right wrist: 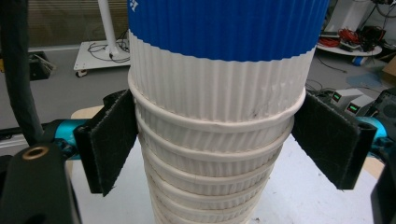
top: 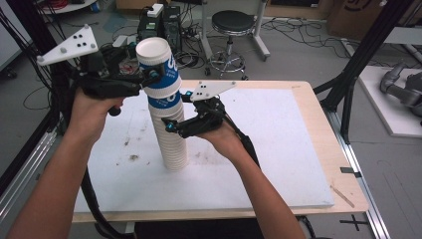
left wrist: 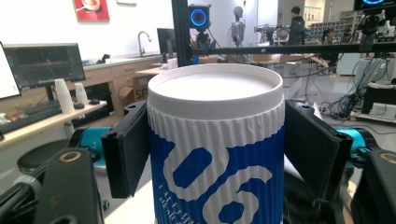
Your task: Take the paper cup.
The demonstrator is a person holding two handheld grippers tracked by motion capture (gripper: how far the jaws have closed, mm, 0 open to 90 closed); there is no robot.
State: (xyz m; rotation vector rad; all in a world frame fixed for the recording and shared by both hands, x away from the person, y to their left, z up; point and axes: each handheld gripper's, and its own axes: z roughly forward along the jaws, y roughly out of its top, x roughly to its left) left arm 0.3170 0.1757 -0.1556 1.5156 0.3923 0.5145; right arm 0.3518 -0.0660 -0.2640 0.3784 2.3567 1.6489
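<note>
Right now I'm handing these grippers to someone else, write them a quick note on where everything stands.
Left gripper: shut on the top cup, jaws on either side just under its closed end. The cups are stacked upside down.
Right gripper: jaws on either side of the cup stack a few rims below the top cup; contact looks likely but I cannot confirm the grip.
The stack stands upright on the white board, near the middle left.
Done: both grippers are placed. Left, as a guess: lift the top cup off while the right steadies the stack.
</note>
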